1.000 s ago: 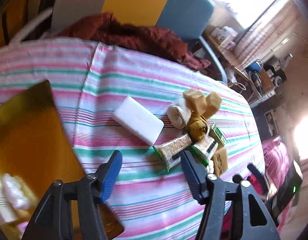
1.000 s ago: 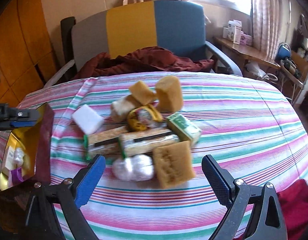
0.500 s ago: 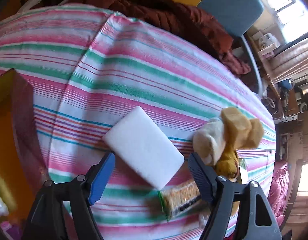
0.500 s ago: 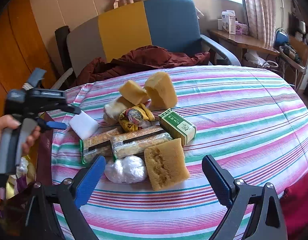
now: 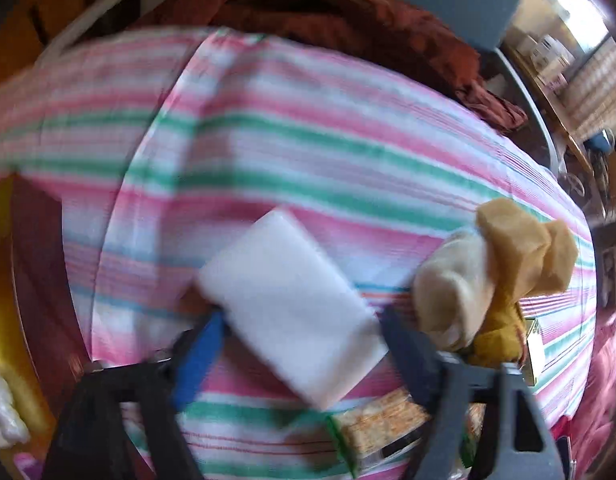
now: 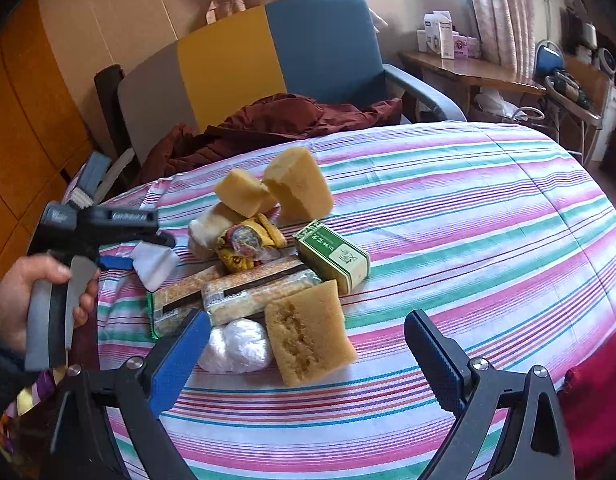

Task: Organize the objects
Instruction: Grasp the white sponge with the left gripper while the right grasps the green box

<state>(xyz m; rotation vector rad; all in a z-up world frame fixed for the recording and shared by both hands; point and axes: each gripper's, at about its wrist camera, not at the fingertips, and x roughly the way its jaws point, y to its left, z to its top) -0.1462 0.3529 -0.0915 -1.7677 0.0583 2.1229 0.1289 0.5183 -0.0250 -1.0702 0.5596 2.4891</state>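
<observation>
A white sponge block (image 5: pixel 291 312) lies on the striped cloth between the fingers of my left gripper (image 5: pixel 303 344); the jaws stand around it, and contact is unclear in the blur. It also shows in the right wrist view (image 6: pixel 153 262), with the left gripper (image 6: pixel 137 250) around it. My right gripper (image 6: pixel 308 356) is open and empty, just in front of a yellow sponge (image 6: pixel 308 336) and a white plastic-wrapped bundle (image 6: pixel 235 346). Beyond lie two long snack packs (image 6: pixel 243 290), a green box (image 6: pixel 332 254), a yellow wrapped bundle (image 6: pixel 247 242) and two more yellow sponges (image 6: pixel 295 190).
A gold-lined box (image 5: pixel 11 320) with some items stands at the table's left edge. A chair (image 6: pixel 267 64) with a dark red cloth (image 6: pixel 275 120) stands behind the table. The striped cloth (image 6: pixel 488 220) stretches bare to the right.
My left gripper has moved forward onto the white sponge, so its fingers now flank it. The right gripper has drawn slightly closer to the pile.
</observation>
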